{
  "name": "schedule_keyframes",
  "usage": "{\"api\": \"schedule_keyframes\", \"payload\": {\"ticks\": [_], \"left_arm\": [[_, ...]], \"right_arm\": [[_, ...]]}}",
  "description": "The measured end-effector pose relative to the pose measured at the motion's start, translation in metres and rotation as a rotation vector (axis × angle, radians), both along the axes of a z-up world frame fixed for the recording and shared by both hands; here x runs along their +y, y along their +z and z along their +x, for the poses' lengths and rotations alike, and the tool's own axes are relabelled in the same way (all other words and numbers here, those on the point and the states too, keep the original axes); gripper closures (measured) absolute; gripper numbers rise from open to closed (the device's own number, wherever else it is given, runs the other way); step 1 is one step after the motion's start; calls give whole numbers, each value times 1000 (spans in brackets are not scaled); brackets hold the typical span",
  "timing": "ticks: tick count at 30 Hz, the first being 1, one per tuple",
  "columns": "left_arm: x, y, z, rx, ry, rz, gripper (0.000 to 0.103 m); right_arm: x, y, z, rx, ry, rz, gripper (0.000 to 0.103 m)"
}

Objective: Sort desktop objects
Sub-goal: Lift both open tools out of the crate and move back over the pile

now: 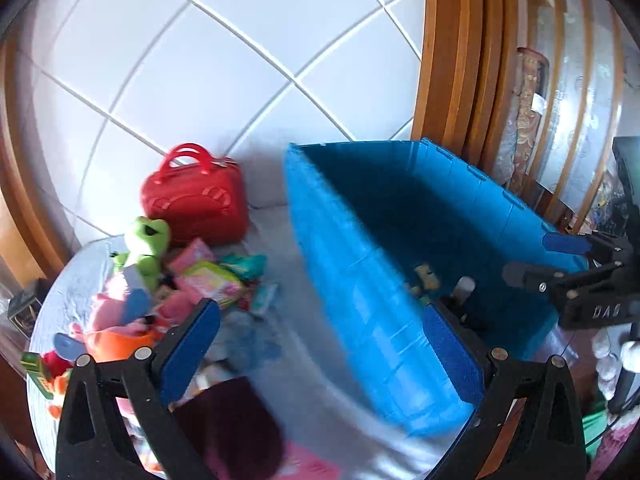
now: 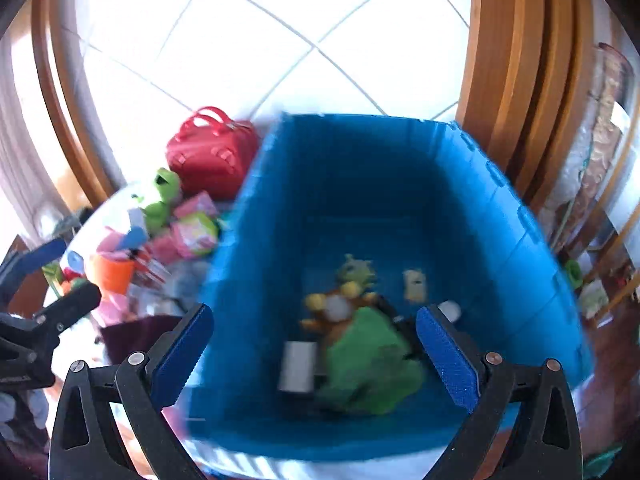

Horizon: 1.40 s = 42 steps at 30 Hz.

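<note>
A big blue bin [image 1: 352, 280] stands on the white-covered table. My left gripper [image 1: 320, 352] hangs open over the table beside the bin's left wall, nothing between its blue pads. My right gripper [image 2: 316, 354] is open and empty above the bin [image 2: 360, 184]. Inside lie a green cloth [image 2: 372, 368], an orange plush [image 2: 336, 308], a white box [image 2: 298, 364] and a small cream item [image 2: 414, 284]. Left of the bin is a pile of toys with a green frog plush [image 1: 146, 244] and an orange cup [image 1: 120, 344]. Each gripper shows at the edge of the other's view [image 1: 540, 258] [image 2: 52, 280].
A red handbag [image 1: 196, 200] stands behind the pile by the tiled wall. A dark maroon object [image 1: 232, 420] lies at the table's near side. A wooden frame [image 1: 452, 60] rises right behind the bin. The table edge curves off at the left.
</note>
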<state>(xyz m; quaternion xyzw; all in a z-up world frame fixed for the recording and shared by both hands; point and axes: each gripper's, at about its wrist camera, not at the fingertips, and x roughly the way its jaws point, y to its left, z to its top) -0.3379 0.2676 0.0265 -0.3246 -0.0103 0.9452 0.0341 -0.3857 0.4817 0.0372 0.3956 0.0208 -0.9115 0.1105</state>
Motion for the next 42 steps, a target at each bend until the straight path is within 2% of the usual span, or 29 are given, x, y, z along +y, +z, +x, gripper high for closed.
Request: {"api": "schedule_keyframes", "payload": {"ticks": [2,5,7,10,13,18,23,27,34,39,42], "left_arm": [[-36,-9,25,25,-12,-6,0],[-83,-24,55,55,15,-64,0],[-110,-32,69,38,41,-85,0],[-140,-43,85,9,35,-32,0],[-161,-57,101,-4,55,-7,0],[-189,-91,119,-87,128,51,0],[-201,-121,132,-170,216,46,0],[-201,-132,145,-192,254,40,0],[-206,-138,166,-191,293,3,0],[-228,-156,175,-234,307,-16,0],[-249,-171,174,-275,321,8,0]], "right_arm": [[-30,-7,18,19,-26,-28,0],[-76,-19,46,21,-46,-76,0],[-101,-25,60,7,-54,-91,0],[-134,-31,78,-19,-57,-92,0],[-156,-35,93,-4,-59,-64,0],[-175,-44,112,-12,-6,-73,0],[-186,-65,120,-38,37,-46,0],[-183,-83,122,-70,55,-70,0],[-183,-106,125,-75,57,-51,0],[-198,-133,126,-143,79,-47,0],[-209,-144,126,-173,72,-44,0]]}}
